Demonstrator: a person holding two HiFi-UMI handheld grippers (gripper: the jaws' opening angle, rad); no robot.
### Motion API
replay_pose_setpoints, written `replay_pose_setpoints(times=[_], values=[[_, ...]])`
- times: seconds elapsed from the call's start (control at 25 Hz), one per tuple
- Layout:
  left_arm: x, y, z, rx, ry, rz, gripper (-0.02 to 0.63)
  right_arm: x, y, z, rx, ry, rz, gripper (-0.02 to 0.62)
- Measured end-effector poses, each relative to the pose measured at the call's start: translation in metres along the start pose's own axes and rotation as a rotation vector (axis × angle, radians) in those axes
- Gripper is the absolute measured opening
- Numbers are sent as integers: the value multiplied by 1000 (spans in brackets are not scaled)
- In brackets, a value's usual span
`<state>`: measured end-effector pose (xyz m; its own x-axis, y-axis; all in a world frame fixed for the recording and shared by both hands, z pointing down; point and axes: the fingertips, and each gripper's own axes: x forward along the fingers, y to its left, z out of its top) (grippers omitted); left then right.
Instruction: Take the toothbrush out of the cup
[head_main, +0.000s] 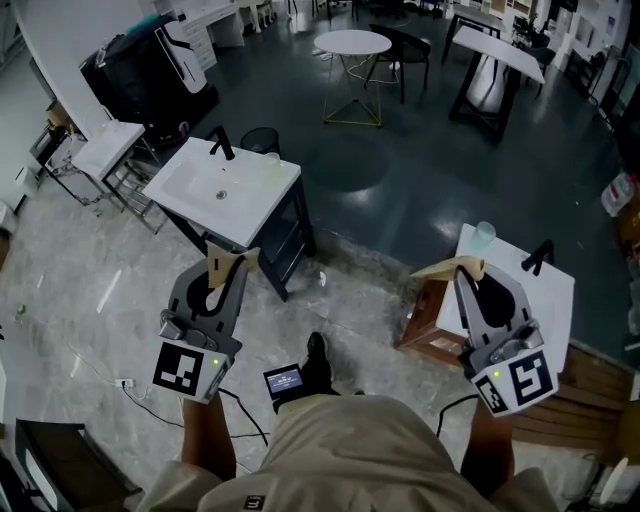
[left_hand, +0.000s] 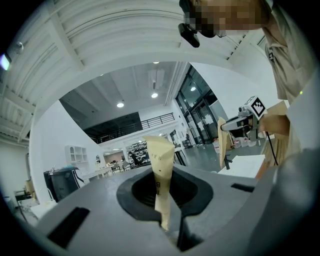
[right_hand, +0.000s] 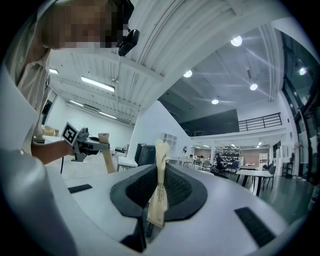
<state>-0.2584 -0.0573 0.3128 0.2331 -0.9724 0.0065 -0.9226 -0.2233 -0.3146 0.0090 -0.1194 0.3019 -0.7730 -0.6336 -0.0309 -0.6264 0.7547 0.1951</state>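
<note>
Toothbrush: no view shows it clearly. The likeliest holder is the pale translucent plastic cup (head_main: 484, 236), which stands just ahead of the right gripper (head_main: 460, 268) jaws and a little to their right, on the corner of a white rectangular washbasin top (head_main: 555, 290) beside a black tap (head_main: 538, 257). Whether a brush stands in it is too small to tell.

Both grippers are closed and empty. In each gripper view the tan, tape-wrapped tips meet as one narrow strip with nothing between them. The left gripper (head_main: 228, 265) points at a second white washbasin (head_main: 222, 185) well ahead of its jaws.

Going in with closed jaws would probably push the light cup over or off the corner. A thin handle could also slip or tip the cup if pulled at an angle.

The right basin is partly covered by the gripper body.
</note>
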Motion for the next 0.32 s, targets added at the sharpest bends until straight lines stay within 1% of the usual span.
replay_pose_setpoints(times=[0.32], values=[[9, 0, 2, 8, -9, -5, 38, 0, -7, 2, -4, -9, -11, 37]])
